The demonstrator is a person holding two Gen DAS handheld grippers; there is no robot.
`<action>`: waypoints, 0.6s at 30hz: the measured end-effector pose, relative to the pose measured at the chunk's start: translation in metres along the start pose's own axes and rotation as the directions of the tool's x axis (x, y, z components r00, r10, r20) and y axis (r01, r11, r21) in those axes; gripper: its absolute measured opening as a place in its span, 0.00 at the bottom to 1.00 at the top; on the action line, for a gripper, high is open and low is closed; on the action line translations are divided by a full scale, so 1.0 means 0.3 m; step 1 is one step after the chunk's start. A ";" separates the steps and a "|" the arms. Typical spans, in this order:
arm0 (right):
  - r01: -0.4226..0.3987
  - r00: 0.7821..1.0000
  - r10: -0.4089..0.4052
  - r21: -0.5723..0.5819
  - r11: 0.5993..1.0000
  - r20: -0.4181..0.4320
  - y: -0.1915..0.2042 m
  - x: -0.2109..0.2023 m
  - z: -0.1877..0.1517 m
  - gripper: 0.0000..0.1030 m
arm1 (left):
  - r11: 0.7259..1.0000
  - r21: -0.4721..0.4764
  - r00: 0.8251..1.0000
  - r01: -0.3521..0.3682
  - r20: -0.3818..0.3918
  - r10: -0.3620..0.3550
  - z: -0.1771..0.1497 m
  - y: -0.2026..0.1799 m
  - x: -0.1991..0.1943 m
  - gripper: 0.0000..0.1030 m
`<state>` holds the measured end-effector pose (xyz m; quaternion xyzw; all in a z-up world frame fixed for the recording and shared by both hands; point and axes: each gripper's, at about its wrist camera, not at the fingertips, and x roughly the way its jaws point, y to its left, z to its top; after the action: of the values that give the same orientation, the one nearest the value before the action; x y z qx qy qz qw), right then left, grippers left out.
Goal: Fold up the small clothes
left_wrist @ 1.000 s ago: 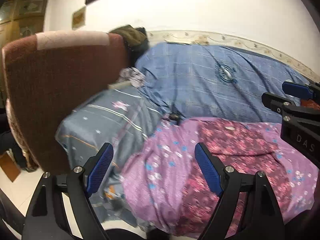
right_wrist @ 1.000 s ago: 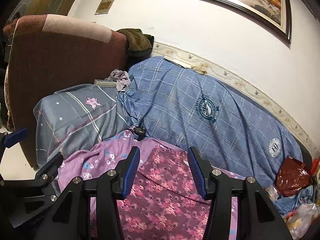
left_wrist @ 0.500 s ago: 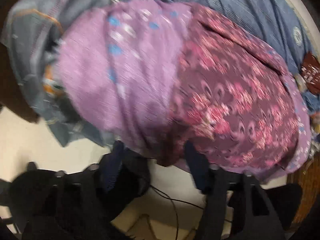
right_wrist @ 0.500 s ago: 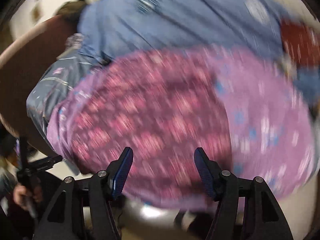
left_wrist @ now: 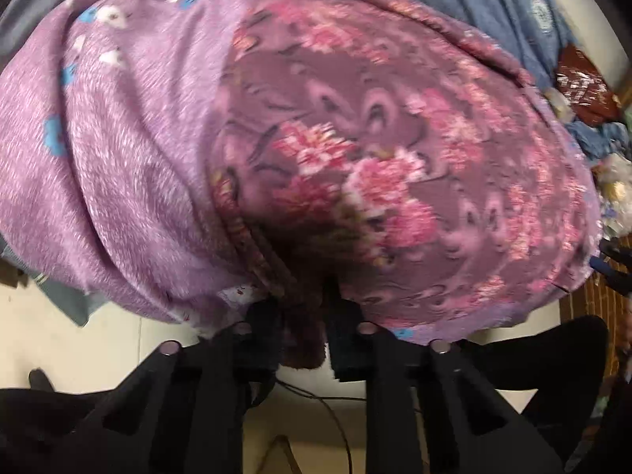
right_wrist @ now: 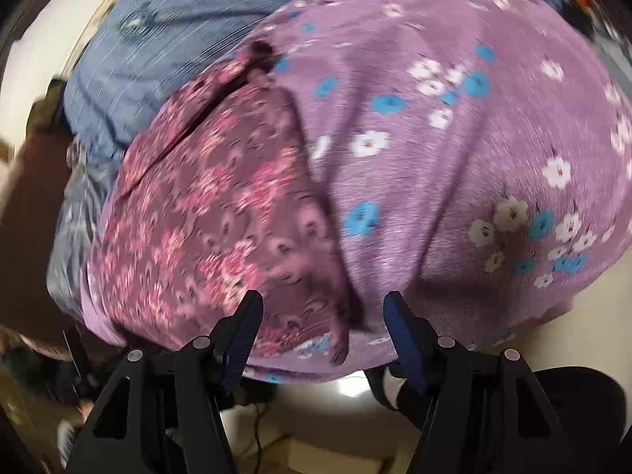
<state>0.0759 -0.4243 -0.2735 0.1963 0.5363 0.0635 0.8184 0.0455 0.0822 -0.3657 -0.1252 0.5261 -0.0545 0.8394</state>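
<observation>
Step in hand: picking up the garment's near edge to start the fold. The floral garment (left_wrist: 375, 150) lies spread on the lilac sheet (left_wrist: 118, 150) over the bed, its near hem hanging at the bed's front edge.

Left gripper (left_wrist: 302, 316) has just been closing and is now clamped on the garment's near-left corner, dark fabric bunched between the jaws.

Right gripper (right_wrist: 320, 328) stands apart, jaws either side of the garment's near-right edge and the sheet under it, pads not yet pressing.

Next, probably: the right gripper closes on the garment edge only, not the sheet, then both lift and carry the hem toward the far side. Blur hides the exact edge.
</observation>
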 end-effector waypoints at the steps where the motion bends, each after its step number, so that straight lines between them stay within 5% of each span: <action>1: -0.008 1.000 0.008 0.021 1.000 0.002 -0.014 0.008 0.005 0.63 | 1.000 -0.002 1.000 0.026 0.005 -0.026 0.003 -0.002 -0.007 0.08; 6: -0.070 0.996 0.074 0.085 0.994 -0.042 -0.047 0.089 0.009 0.63 | 0.994 -0.012 0.994 0.108 0.021 -0.107 0.010 0.004 -0.039 0.07; 9: -0.028 0.994 0.037 0.084 0.996 -0.099 -0.031 0.162 -0.005 0.63 | 0.990 -0.051 0.991 0.135 0.008 -0.135 0.005 0.025 -0.043 0.10; 10: -0.019 0.992 0.028 0.079 0.997 -0.124 -0.020 0.191 -0.014 0.59 | 0.987 -0.075 0.990 0.142 -0.006 -0.143 0.000 0.036 -0.038 0.22; 11: -0.004 0.987 0.014 0.066 0.998 -0.159 -0.004 0.221 -0.026 0.53 | 0.986 -0.093 0.989 0.142 -0.019 -0.144 0.006 0.049 -0.032 0.42; 13: 0.017 0.979 -0.007 0.049 0.999 -0.205 0.021 0.245 -0.047 0.13 | 0.985 -0.126 0.992 0.119 -0.034 -0.125 -0.007 0.075 -0.024 0.48; 15: 0.089 0.975 -0.088 -0.006 0.996 -0.203 0.050 0.231 -0.060 0.05 | 0.981 -0.148 0.991 0.123 -0.037 -0.130 -0.017 0.100 -0.021 0.30; 16: 0.108 0.977 -0.114 -0.039 0.993 -0.182 0.068 0.206 -0.062 0.05 | 0.976 -0.162 0.988 0.145 -0.032 -0.152 -0.016 0.105 -0.025 0.01; 18: 0.052 0.987 -0.060 -0.054 0.997 -0.152 0.097 0.133 -0.061 0.05 | 0.972 -0.171 0.986 0.160 -0.025 -0.166 -0.017 0.114 -0.037 0.02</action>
<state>0.0791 -0.3805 -0.3026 0.1553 0.6012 0.0686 0.7808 0.0348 0.1168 -0.3673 -0.2375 0.5333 -0.0809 0.8079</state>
